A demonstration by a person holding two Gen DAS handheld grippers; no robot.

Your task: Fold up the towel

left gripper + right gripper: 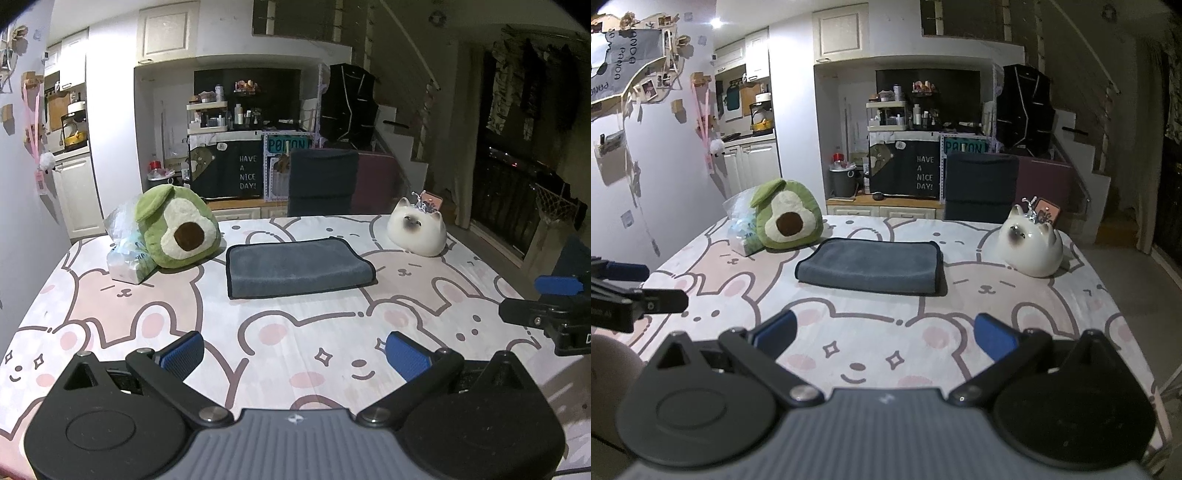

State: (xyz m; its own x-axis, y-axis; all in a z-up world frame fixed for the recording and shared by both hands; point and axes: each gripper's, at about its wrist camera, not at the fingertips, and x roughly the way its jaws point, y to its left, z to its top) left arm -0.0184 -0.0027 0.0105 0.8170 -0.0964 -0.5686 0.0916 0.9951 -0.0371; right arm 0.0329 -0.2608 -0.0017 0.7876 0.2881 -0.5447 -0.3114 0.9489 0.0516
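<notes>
Nearest me, my left gripper (295,356) and right gripper (884,334) both hover over the table (295,325) with fingers spread wide, holding nothing. Beyond them the grey towel (297,267) lies folded flat; an avocado plush (177,230) sits just left of the towel, a cat figurine (417,230) to its right.
</notes>
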